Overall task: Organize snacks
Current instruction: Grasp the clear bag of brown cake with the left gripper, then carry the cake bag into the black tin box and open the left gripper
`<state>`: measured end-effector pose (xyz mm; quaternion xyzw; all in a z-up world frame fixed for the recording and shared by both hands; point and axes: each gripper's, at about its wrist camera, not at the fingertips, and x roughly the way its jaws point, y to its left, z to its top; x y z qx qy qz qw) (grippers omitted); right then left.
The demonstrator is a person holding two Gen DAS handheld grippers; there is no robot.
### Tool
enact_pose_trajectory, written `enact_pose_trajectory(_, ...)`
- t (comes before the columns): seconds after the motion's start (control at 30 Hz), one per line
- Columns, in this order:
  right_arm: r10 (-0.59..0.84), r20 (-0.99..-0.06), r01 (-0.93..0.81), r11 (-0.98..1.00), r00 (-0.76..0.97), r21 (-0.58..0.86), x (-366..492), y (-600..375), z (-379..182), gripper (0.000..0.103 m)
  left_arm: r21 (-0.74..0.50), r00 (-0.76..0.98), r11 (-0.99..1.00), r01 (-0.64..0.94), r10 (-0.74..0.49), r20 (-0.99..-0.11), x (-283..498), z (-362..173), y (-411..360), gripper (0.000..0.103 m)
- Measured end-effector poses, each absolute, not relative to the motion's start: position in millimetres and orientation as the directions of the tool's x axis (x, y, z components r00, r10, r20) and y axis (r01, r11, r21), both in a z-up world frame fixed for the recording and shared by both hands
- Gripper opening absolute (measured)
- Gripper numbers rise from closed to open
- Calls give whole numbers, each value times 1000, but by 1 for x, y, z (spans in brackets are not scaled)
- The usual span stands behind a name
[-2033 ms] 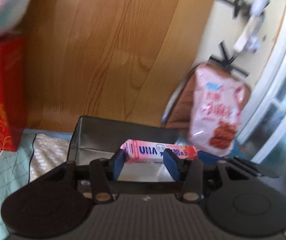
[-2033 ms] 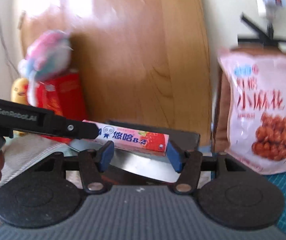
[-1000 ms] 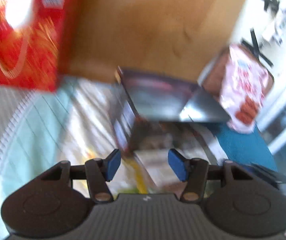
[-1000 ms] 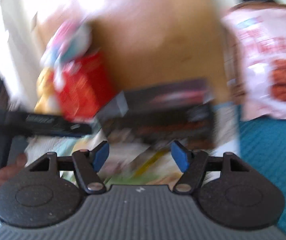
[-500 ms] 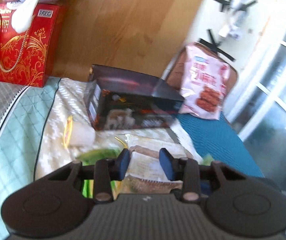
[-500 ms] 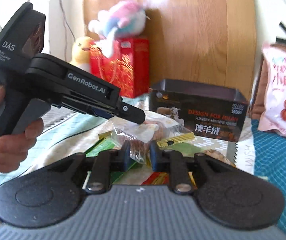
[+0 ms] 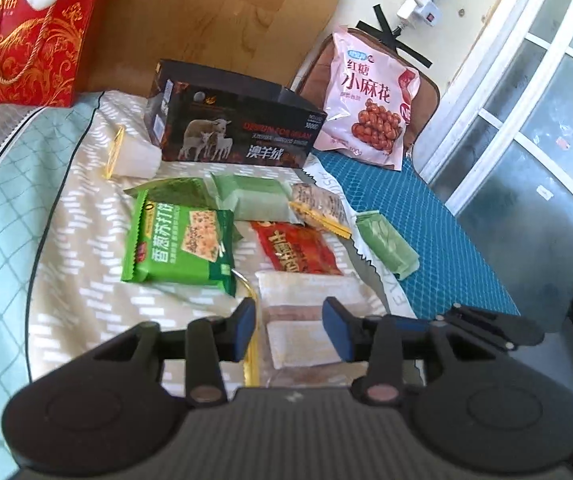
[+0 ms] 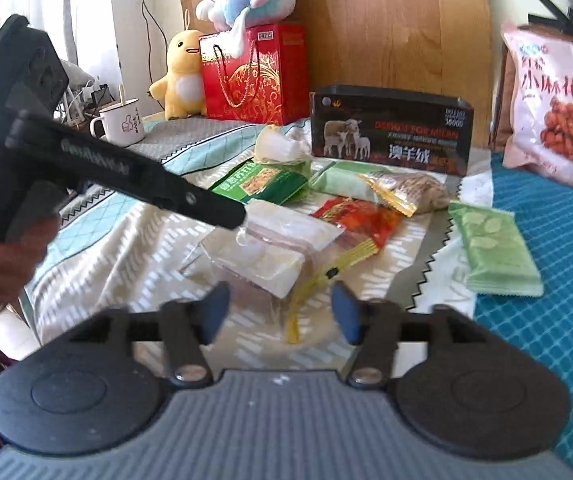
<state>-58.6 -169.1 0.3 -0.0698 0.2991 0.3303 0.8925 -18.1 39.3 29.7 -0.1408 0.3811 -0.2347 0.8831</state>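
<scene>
Several snack packets lie on the patterned cloth in front of an open black box (image 7: 238,128) (image 8: 390,132). Among them are a green cracker pack (image 7: 178,246), a red packet (image 7: 296,250) (image 8: 354,216), a pale green packet (image 7: 386,248) (image 8: 494,248) and clear-wrapped pastries (image 7: 306,308) (image 8: 270,252). My left gripper (image 7: 288,330) is open, its jaws on either side of the clear-wrapped pastries. My right gripper (image 8: 280,312) is open and empty, just in front of the same pastries. The left gripper's body also shows in the right wrist view (image 8: 126,172), reaching over the pastries.
A large pink snack bag (image 7: 370,100) (image 8: 554,112) leans at the back right over a blue mat (image 7: 426,220). A red gift bag (image 7: 26,36) (image 8: 254,72), plush toys (image 8: 182,72) and a white mug (image 8: 120,122) stand at the back left against a wooden board.
Two seconds ago both grippers held a pink candy stick over the box. Half a second ago both were shut on clear-wrapped pastries. Now both are open and the pastries lie on the cloth.
</scene>
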Motion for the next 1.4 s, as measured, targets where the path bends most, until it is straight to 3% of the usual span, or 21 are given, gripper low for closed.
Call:
enact_pose_trajectory(0.07, 533, -597, -637, 769, 600, 46, -55, -167, -5, 67, -443, 574, 839, 316, -541, -615, -16, 26, 39, 45)
enact_pose_trajectory(0.17, 530, -604, -653, 757, 595, 21, -54, -163, -13, 67, -436, 539, 843, 314, -536, -649, -10, 14, 29, 44)
enact_pose_trajectory(0.3, 544, -599, -673, 740, 588, 11, -48, -152, -7, 54, -426, 538, 835, 347, -550, -639, -12, 24, 24, 40)
enact_pose_trajectory(0.47, 598, -485, -684, 730, 638, 0, -28, -156, 38, 52, -413, 632, 822, 393, -568, -527, -1, 75, 39, 40)
enact_pose_trajectory(0.63, 606, -386, -661, 751, 695, -10, 48, -147, 75, 51, -425, 737, 838, 342, -520, -432, 66, 110, 45, 41)
enact_pose_trajectory(0.77, 595, -419, -617, 781, 686, 100, 136, -141, 79, 48, -387, 778, 882, 267, -435, -454, 137, 112, 34, 42)
enact_pose_trajectory(0.97, 550, -493, -546, 821, 674, 169, 205, -134, 61, 49, -443, 732, 880, 170, -413, -542, 210, 78, 35, 42)
enact_pose_trajectory(1.07, 536, -497, -529, 831, 682, 169, 206, -143, 59, 51, -461, 733, 872, 162, -419, -535, 211, 68, 41, 42)
enact_pose_trajectory(1.23, 475, -375, -416, 880, 796, 230, 200, -190, 67, 61, -428, 835, 895, 129, -331, -439, 183, 81, 65, 45)
enact_pose_trajectory(1.33, 391, -429, -262, 907, 814, 330, 212, -217, 53, 61, -390, 844, 920, 29, -232, -484, 180, 77, 72, 47)
enact_pose_trajectory(1.4, 407, -478, -205, 884, 778, 419, 221, -228, 39, 61, -392, 807, 920, 13, -241, -539, 184, 66, 72, 43)
